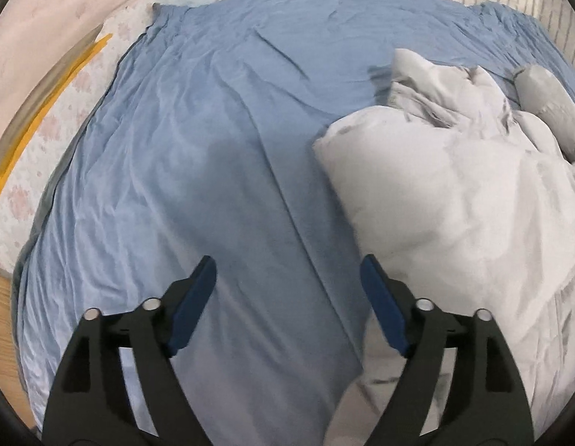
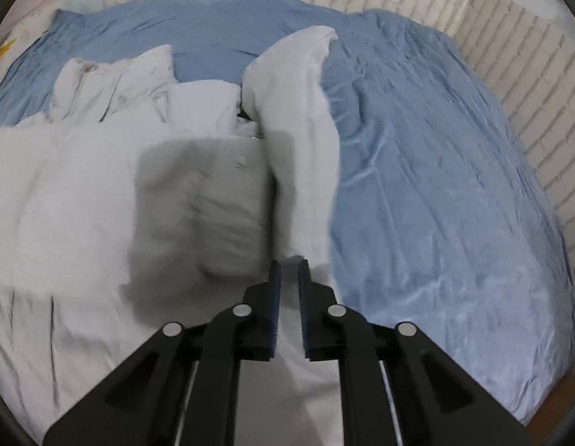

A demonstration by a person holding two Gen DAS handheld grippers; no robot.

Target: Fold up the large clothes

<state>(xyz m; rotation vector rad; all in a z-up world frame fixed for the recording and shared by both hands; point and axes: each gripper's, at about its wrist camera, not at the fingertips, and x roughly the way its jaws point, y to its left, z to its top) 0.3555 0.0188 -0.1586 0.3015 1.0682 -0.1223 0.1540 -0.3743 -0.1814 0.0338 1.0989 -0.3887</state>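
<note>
A large pale grey shirt lies crumpled on a blue bedsheet. In the right wrist view my right gripper is shut on the shirt's sleeve, which runs from the jaws up and away to a raised cuff. The collar lies at the far left. In the left wrist view the shirt lies to the right. My left gripper is open and empty above the bare sheet, its right finger beside the shirt's edge.
A white brick wall runs behind and to the right of the bed. A floral mattress edge and a yellow strip lie left of the sheet. Wooden floor shows at the lower left.
</note>
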